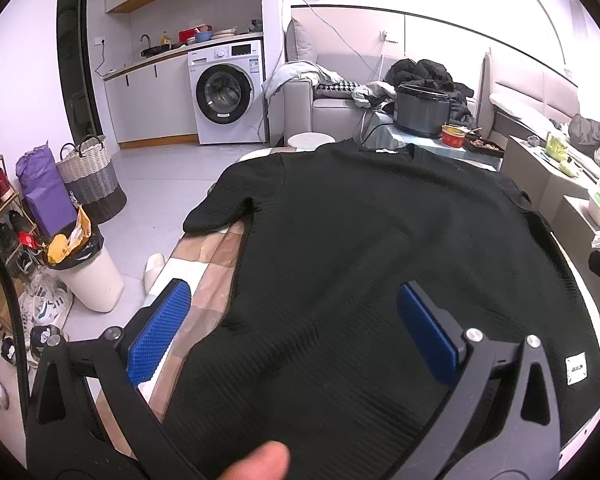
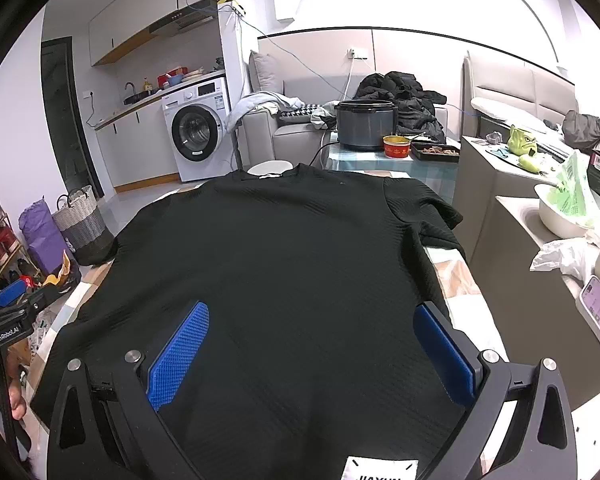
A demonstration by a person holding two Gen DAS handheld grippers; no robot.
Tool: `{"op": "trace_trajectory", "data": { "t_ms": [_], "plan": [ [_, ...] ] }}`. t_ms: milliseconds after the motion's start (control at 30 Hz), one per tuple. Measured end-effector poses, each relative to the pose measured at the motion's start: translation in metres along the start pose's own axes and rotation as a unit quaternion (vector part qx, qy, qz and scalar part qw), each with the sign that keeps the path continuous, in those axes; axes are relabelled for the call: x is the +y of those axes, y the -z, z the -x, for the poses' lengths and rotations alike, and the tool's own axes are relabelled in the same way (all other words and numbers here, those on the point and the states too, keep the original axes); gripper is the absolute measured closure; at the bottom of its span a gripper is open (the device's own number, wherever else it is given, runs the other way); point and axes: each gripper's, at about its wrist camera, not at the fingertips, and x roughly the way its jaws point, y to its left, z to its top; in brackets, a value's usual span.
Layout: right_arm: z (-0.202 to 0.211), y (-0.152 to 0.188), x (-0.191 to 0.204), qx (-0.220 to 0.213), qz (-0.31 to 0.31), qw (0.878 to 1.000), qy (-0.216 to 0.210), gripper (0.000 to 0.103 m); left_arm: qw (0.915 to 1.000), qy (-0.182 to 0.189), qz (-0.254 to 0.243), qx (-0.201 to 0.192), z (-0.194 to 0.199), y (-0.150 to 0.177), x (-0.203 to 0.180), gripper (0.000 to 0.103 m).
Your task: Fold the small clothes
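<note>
A black ribbed short-sleeved T-shirt (image 1: 380,248) lies spread flat on a table with a checked cloth (image 1: 204,256), collar at the far end, hem towards me. It also shows in the right wrist view (image 2: 284,256). My left gripper (image 1: 294,304) is open and empty, hovering above the shirt's lower left part. My right gripper (image 2: 312,320) is open and empty above the shirt's lower right part, near the white hem label (image 2: 380,470). The same label shows in the left wrist view (image 1: 577,368).
A rice cooker (image 2: 366,124), a red bowl (image 2: 397,147) and a dark tray (image 2: 436,151) stand on a small table beyond the collar. A white bin (image 1: 88,276) and woven basket (image 1: 90,176) stand on the floor at left. Cabinets with clutter stand at right (image 2: 500,200).
</note>
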Motion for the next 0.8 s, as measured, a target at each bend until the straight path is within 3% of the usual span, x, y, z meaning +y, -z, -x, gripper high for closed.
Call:
{"op": "trace_trajectory", "data": {
  "t_ms": [800],
  "plan": [
    [-0.009, -0.013, -0.001, -0.005, 0.008, 1.000, 0.006, 0.000, 1.0000, 0.008, -0.001, 0.002, -0.031, -0.007, 0.008, 0.001]
  ]
}}
